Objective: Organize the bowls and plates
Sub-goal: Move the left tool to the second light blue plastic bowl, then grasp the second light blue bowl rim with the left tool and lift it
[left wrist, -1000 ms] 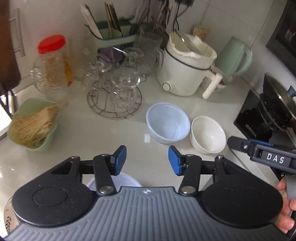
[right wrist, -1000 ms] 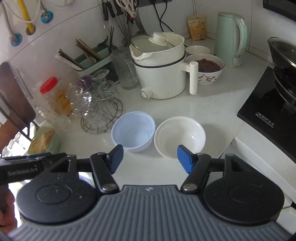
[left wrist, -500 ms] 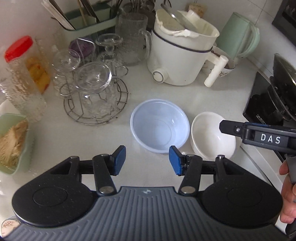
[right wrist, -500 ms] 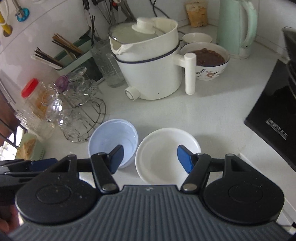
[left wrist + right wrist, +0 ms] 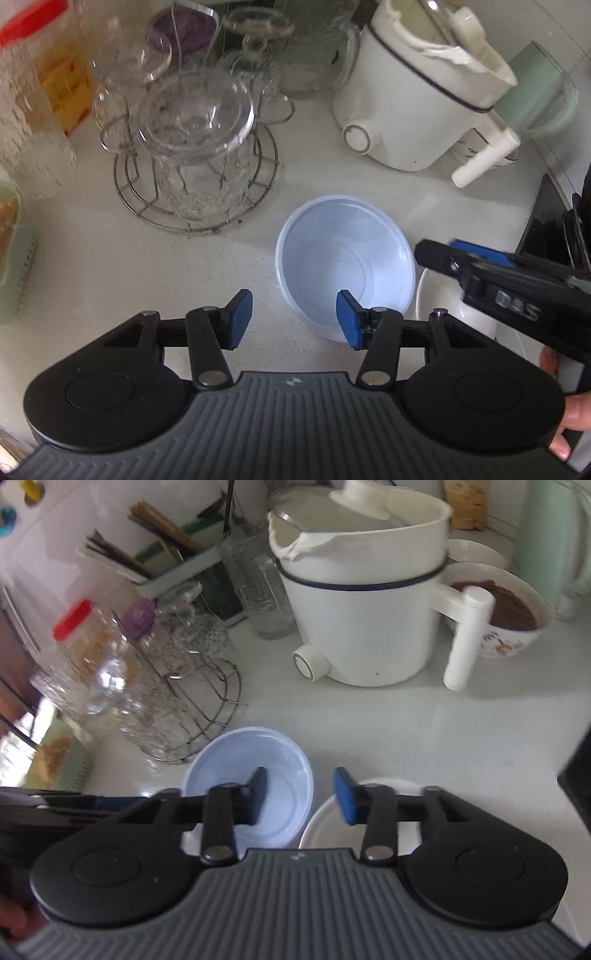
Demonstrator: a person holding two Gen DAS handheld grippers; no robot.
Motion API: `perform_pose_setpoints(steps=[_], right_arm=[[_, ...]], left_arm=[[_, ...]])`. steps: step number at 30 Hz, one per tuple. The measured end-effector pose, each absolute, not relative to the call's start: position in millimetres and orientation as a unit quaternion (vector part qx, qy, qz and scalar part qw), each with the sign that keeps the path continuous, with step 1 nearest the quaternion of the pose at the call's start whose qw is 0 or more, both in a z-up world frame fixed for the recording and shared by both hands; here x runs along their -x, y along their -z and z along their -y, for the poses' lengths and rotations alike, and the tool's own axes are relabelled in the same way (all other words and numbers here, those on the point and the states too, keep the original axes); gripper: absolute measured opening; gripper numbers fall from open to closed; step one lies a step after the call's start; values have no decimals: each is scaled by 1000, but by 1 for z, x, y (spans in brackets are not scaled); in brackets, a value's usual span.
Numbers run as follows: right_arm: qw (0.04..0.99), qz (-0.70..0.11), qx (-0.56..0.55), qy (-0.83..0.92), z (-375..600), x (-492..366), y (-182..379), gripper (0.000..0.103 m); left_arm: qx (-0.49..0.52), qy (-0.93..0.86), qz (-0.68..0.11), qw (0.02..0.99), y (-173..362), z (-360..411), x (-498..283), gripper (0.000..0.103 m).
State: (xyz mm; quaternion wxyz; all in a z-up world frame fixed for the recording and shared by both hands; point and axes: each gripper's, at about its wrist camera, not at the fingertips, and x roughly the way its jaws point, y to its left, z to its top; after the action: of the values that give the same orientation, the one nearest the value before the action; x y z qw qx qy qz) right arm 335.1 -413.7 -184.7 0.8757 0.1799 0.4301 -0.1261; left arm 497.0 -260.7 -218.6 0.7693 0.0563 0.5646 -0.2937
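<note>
A pale blue plastic bowl (image 5: 345,264) sits upright on the white counter; it also shows in the right wrist view (image 5: 236,764). A white ceramic bowl (image 5: 325,827) sits right beside it, mostly hidden under my right gripper; in the left wrist view only its rim (image 5: 443,306) shows. My left gripper (image 5: 294,319) is open and empty, with its right finger over the blue bowl's near rim. My right gripper (image 5: 300,796) is open and empty, low over the gap where the two bowls meet.
A wire rack of upturned glasses (image 5: 195,147) stands to the left of the blue bowl. A white electric pot (image 5: 362,602) stands behind, with a bowl of brown food (image 5: 495,616) and a green kettle (image 5: 550,539) to its right. A red-lidded jar (image 5: 85,638) stands at the left.
Both grippers have moved forward and down toward the bowls. The right gripper has narrowed somewhat and shifted left over the two rims. The bowls have not moved.
</note>
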Motion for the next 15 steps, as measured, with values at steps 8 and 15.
perform_pose_setpoints(steps=[8,15], right_arm=[[870,-450,-164,113,410,-362,202,31],[862,-467,-162,116,407,-373,214,23]], left_arm=[[-34,279,-597,751,236,261,-510,43],[2,274,-622,734,245,257,-523,27]])
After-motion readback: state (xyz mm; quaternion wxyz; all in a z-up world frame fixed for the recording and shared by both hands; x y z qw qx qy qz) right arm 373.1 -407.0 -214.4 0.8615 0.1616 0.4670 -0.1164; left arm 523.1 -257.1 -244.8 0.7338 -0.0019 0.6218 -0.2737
